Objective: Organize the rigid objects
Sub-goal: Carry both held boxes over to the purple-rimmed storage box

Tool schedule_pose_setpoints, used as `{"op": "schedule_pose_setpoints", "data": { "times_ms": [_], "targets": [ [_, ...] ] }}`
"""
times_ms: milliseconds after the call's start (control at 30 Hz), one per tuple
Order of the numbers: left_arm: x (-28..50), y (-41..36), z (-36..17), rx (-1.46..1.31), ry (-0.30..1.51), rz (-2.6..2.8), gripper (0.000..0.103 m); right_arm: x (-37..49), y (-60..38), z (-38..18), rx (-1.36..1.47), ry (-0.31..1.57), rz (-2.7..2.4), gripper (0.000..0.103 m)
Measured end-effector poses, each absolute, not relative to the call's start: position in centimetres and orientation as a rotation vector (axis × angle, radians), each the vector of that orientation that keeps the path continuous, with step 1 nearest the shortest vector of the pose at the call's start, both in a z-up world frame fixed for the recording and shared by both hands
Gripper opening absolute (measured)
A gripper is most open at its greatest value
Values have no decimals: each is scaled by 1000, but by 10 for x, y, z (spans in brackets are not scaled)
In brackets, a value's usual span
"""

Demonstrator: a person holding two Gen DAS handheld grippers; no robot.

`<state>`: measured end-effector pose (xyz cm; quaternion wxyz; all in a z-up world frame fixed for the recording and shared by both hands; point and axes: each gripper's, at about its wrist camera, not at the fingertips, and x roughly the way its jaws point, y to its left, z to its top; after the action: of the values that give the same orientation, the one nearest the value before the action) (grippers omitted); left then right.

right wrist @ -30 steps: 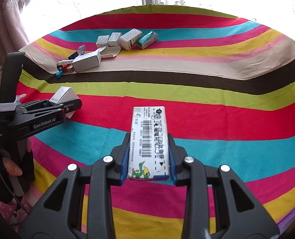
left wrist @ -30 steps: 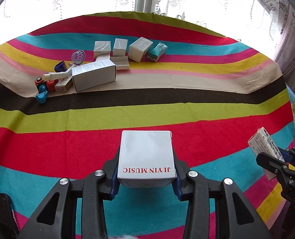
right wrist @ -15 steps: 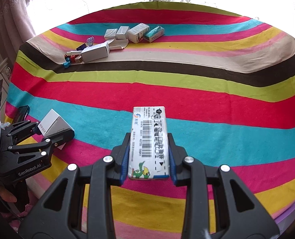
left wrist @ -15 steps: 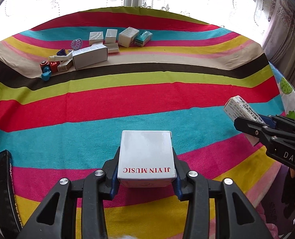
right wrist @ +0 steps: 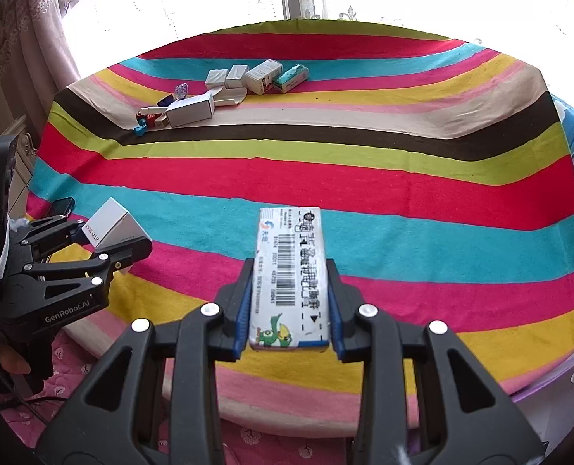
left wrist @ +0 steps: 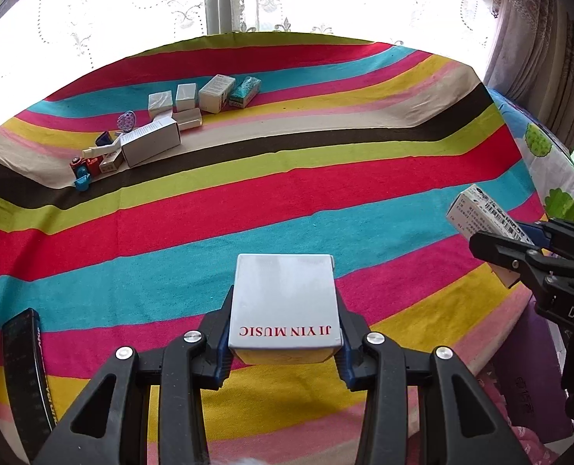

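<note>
My left gripper is shut on a white box printed "JI YIN MUSIC", held above the near edge of the striped cloth. The same white box shows at the left in the right wrist view. My right gripper is shut on a long white carton with a barcode and a green cartoon figure. That carton pokes in at the right of the left wrist view. A cluster of small boxes and trinkets lies on the far left of the cloth.
A dark remote lies at the cloth's near left edge. Curtains and a bright window stand behind the table. A person's hand holds the left gripper's handle. Pink quilted fabric lies below the table edge.
Both grippers have pulled back toward the near edge of the table with their boxes still clamped. The far cluster looks smaller and more of the cloth shows.
</note>
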<state>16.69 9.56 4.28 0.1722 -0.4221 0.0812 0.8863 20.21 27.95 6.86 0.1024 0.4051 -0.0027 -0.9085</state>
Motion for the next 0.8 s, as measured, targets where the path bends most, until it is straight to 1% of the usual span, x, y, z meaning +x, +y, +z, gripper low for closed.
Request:
{"op": "schedule_pose_setpoints", "data": {
  "times_ms": [367, 600, 700, 800],
  "targets": [
    [202, 139, 70, -1122, 345, 2446, 43, 248, 330, 91, 1163, -9, -2786, 37],
    [223, 178, 86, -1063, 397, 2356, 43, 291, 375, 96, 1177, -77, -2850, 37],
    [233, 198, 89, -1054, 417, 2299, 43, 309, 390, 95, 1195, -78, -2888, 37],
    [244, 221, 91, -1042, 464, 2241, 43, 323, 406, 94, 1211, -108, -2914, 37]
  ]
}}
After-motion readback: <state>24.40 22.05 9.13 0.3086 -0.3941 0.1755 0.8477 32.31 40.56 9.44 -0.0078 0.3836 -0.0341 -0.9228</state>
